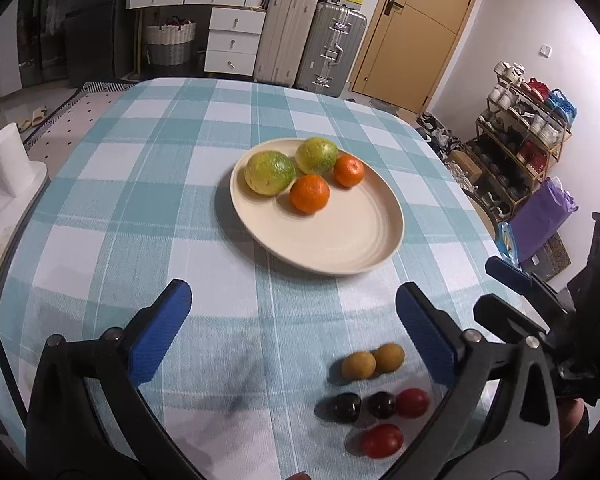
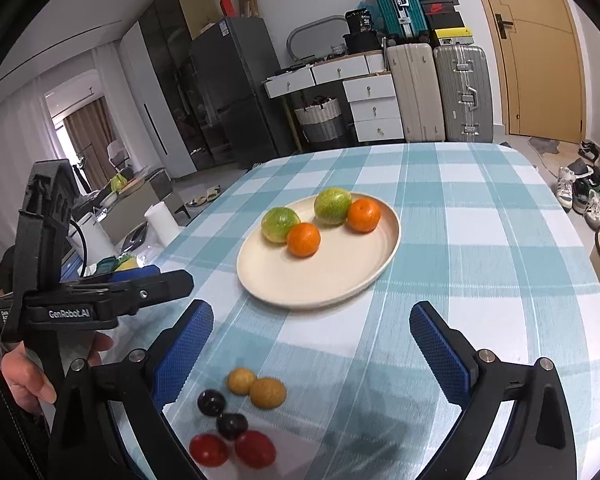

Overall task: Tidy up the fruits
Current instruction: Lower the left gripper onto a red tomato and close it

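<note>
Up front in the left wrist view, the left gripper [image 1: 292, 320] stands released, jaws wide over bare checked cloth on the counter [image 1: 140, 200]. Beyond it a cream plate [image 1: 340, 240] holds two green fruits and two oranges, its near half free. Near the right finger lie two brown fruits, two dark ones, two red ones.

From the right wrist view, the right gripper [image 2: 312, 344] is released too, the loose fruits by its left finger.
</note>
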`<state>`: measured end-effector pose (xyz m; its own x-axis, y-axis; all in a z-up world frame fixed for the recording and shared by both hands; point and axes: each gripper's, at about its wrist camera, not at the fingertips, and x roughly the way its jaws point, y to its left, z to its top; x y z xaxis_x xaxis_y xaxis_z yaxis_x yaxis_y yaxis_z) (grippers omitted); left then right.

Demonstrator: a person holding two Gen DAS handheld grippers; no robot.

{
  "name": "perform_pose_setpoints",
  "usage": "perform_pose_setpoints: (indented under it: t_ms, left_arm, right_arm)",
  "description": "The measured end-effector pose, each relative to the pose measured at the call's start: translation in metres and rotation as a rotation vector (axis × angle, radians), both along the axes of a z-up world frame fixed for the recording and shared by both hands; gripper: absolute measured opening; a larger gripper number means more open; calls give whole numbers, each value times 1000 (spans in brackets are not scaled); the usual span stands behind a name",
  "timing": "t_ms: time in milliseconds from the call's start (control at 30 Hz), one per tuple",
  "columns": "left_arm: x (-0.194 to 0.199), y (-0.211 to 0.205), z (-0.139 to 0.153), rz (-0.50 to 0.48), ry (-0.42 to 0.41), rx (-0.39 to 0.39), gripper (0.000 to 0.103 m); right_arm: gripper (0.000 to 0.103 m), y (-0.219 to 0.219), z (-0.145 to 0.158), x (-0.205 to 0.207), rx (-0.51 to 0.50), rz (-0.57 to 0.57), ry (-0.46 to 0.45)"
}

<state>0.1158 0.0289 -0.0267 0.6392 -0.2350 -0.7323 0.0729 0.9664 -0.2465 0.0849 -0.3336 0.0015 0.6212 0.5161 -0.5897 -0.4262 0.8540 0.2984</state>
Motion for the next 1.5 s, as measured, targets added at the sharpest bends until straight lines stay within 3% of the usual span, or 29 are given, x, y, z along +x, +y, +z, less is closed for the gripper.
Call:
perform_pose_setpoints:
  t_ms: [300,633,833,1267,1333,1467,1500]
  left_arm:
    - [-24,-17,-19,-148,67,-40,102]
    - [-65,-46,-43,-269,171,12,102]
    - [-74,-46,-58,-270,238,-48,102]
    - [-72,-55,-64,-267,269,-74,101]
    - [-71,-55,-63,-261,266,-70,97]
    - [-72,-58,-60,-277,249,-57,68]
    - [-72,-60,-58,-289,239,-61,68]
  right_arm:
    - [101,-16,3,-10,-29,-27,-6]
    - [101,-23,-1,-21,-26,-44,8]
    - [101,-24,-1,-25,-24,-45,8]
    - [101,-24,-10,-39,-26,-41,29]
    - [101,-25,-13,-41,-26,-42,34]
    - [101,-27,-14,-44,-30,-47,39]
    - [101,-28,-15,-44,-31,-51,41]
